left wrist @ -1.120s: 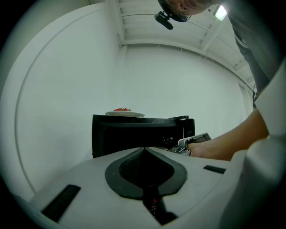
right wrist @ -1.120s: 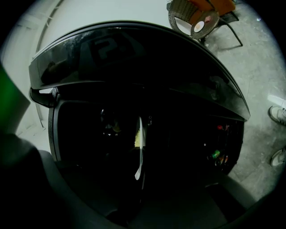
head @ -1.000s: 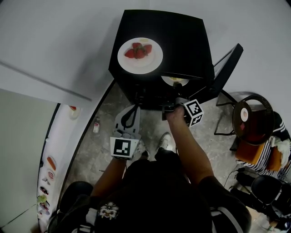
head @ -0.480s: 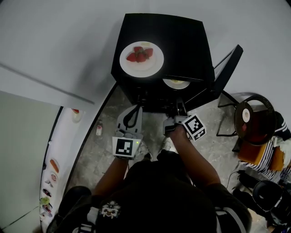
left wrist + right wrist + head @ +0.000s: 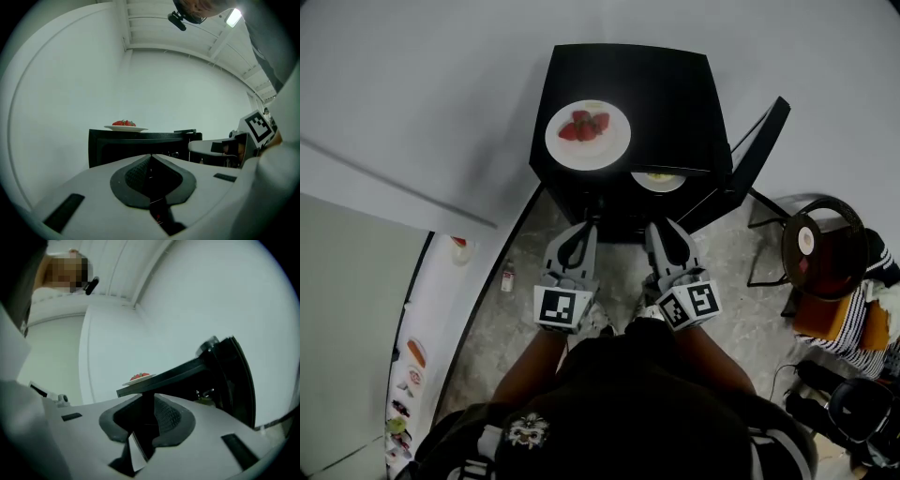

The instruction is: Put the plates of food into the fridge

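A white plate of strawberries (image 5: 588, 134) rests on top of the black mini fridge (image 5: 675, 94), whose door (image 5: 757, 150) stands open to the right. A second plate of food (image 5: 658, 178) sits on a shelf inside. Both grippers hover side by side in front of the fridge, clear of both plates. My left gripper (image 5: 584, 227) is shut and holds nothing (image 5: 151, 157). The jaws of my right gripper (image 5: 662, 228) are closing, a narrow gap still shows and nothing lies between them (image 5: 151, 398). Each gripper view shows the strawberry plate (image 5: 124, 126) (image 5: 139, 378) up on the fridge top.
A round stool with a red seat (image 5: 820, 246) and a striped cloth (image 5: 853, 328) stand to the right of the open door. A small bottle (image 5: 508, 278) stands on the floor at the left, beside a white counter (image 5: 422, 309) with several food items.
My right gripper has pulled back out of the fridge towards the person, leaving the second plate on the shelf inside. The left gripper has barely moved.
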A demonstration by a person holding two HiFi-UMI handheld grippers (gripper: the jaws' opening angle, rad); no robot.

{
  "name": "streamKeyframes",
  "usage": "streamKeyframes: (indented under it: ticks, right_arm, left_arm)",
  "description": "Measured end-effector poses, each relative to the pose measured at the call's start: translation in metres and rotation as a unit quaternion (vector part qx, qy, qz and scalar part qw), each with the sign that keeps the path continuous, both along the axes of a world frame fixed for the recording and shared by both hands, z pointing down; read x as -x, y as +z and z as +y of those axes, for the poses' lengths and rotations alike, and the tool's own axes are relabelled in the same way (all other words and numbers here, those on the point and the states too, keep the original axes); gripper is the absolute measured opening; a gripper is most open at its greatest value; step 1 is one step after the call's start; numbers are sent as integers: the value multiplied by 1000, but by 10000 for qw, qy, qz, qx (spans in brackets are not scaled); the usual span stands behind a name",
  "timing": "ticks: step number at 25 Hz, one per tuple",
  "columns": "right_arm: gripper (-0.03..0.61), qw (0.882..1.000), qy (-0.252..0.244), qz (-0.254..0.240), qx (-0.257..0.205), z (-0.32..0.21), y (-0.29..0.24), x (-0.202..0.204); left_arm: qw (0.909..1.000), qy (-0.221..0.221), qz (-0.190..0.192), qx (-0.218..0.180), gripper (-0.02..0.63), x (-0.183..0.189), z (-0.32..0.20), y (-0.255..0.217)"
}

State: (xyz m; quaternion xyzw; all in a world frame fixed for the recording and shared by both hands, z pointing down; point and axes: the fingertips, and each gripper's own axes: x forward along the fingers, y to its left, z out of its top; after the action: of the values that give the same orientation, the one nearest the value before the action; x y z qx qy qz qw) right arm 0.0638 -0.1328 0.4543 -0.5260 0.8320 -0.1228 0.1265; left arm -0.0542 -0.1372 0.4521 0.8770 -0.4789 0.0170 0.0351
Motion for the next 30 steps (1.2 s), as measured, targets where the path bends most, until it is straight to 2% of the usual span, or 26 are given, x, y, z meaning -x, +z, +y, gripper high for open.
streamKeyframes:
  ticks: [3,5,10,16,19,22,30]
  right_arm:
    - [64,9934,-108,1007,-533,12,-18,13]
    - [46,9889,-90,1242,-816,17,-36,19]
    - [31,9840,34,1356,-1159,25,-61,23]
    - [25,9851,298,1367,-996,22,-60,6]
    - [25,9828,385,1509,-991,22,-61,1]
    - [25,9820,390,1538,-1028,21,-66,1]
    - [25,9823,377,1444,-1130,14,-81,1]
  left_arm:
    - [10000,1,22,-57,21,0,1,-6]
    - [9999,-1,30,-117,21,-1,3,-11]
    - [9998,29,57,-193,21,0,8,-20]
    - [9998,179,31,-100,21,-4,11,-25]
    - [9990,288,151,-313,20,-9,11,-45]
    - [9982,423,50,-424,20,-11,11,-51]
    - [9990,115,111,-408,21,-3,-2,-61]
